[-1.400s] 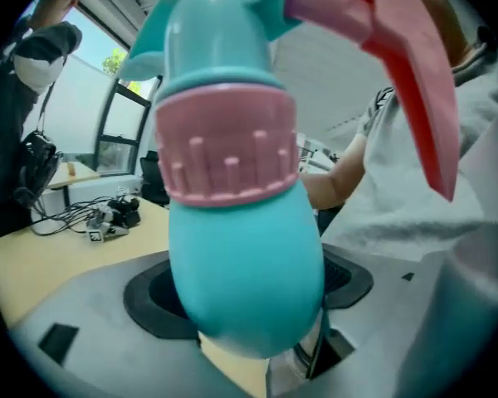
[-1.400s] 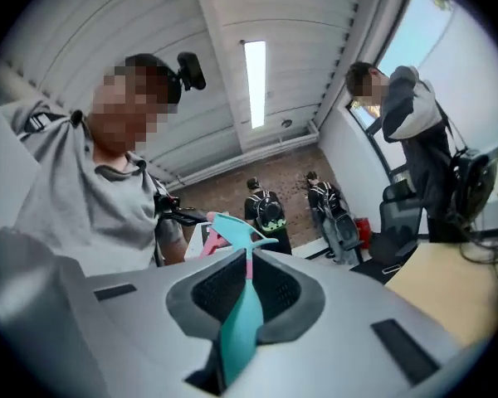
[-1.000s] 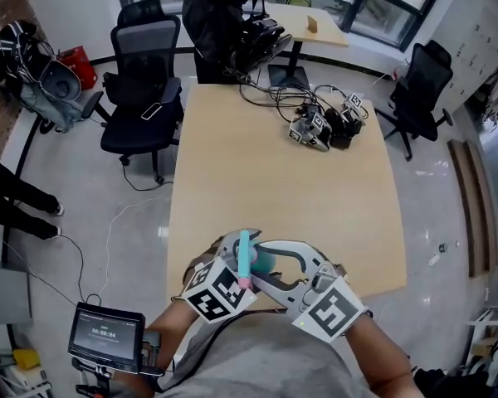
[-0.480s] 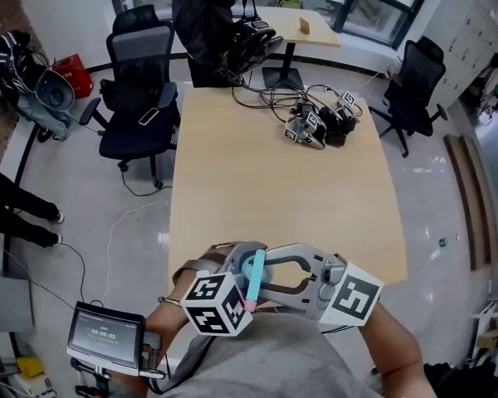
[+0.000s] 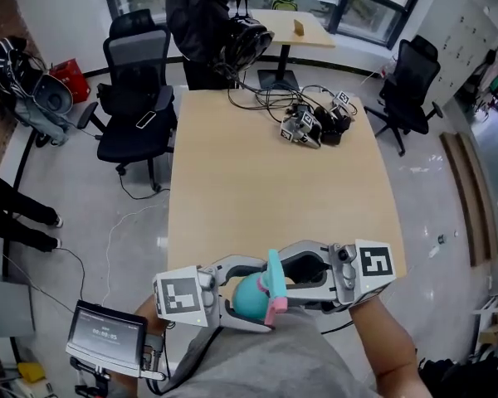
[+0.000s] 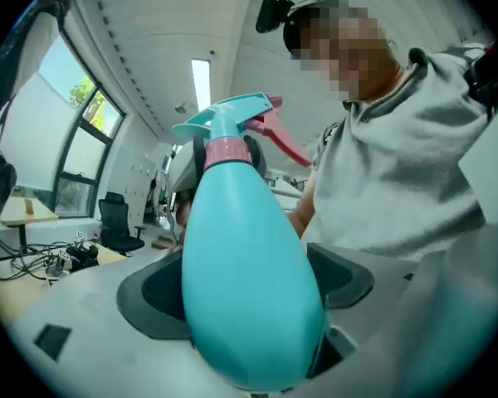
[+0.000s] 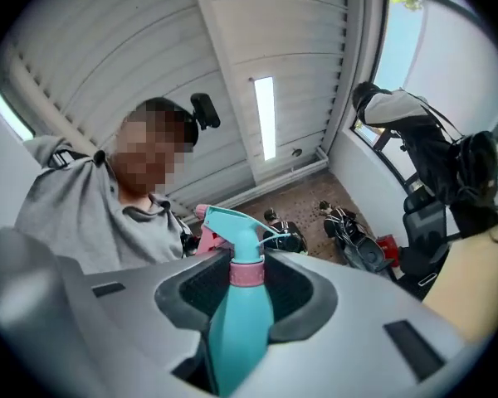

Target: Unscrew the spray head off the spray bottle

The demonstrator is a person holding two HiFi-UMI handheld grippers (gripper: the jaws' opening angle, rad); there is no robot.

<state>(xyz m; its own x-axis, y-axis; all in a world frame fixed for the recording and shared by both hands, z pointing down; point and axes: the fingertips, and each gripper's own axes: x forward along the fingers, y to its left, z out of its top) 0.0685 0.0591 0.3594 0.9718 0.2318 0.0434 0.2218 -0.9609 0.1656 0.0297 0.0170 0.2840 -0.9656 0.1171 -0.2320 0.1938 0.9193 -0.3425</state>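
Head view: a teal spray bottle is held level just off the near edge of the table, with its spray head in place. The left gripper clamps the belly. The right gripper has just been closing on the neck below the pink collar (opaque plastic hides any contents).

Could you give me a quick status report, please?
Left gripper clamps bottle body. Right gripper just closed further onto its neck. Spray head still on. Nothing blocking.
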